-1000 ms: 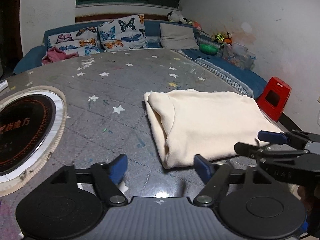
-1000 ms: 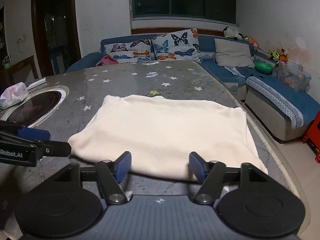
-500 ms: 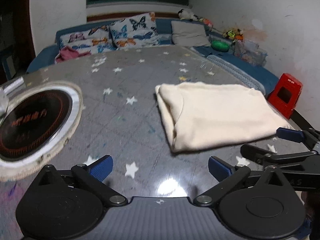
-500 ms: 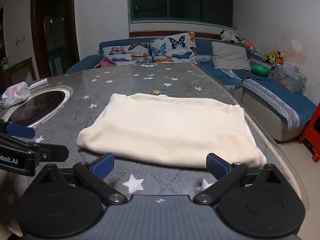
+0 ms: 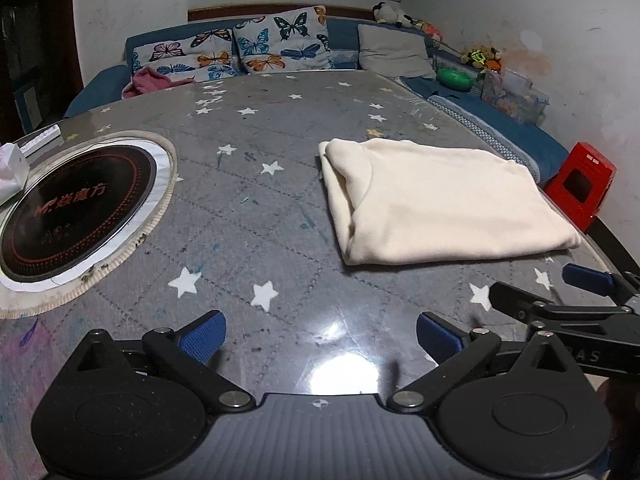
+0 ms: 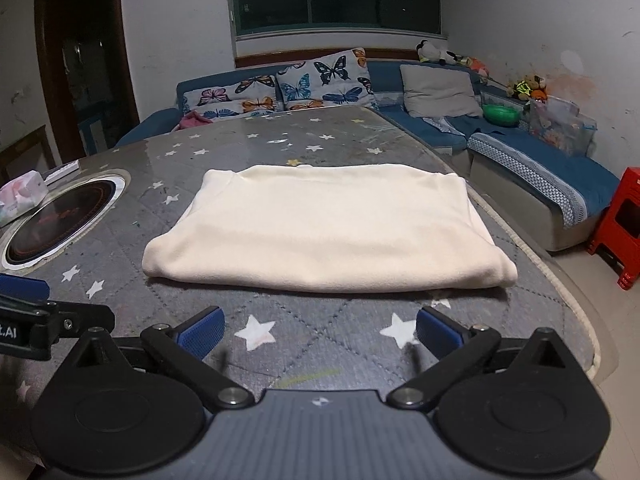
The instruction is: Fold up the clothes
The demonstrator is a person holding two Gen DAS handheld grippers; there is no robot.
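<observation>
A cream garment lies folded into a flat rectangle on the grey star-patterned table, toward its right side. In the right wrist view the garment is straight ahead, its near edge a short way beyond the fingertips. My left gripper stands open over bare table, left of and nearer than the garment, nothing between its blue pads. My right gripper is opening wide, also with nothing between its pads. Each gripper shows in the other's view: the right gripper at the right edge, the left gripper at the left edge.
A round black hob is set into the table on the left, a tissue pack beside it. The table's rounded edge runs close to the garment's right side. A red stool and a blue sofa stand beyond.
Both grippers have opened wide and drawn back from the garment's near edge. The garment lies where it was.
</observation>
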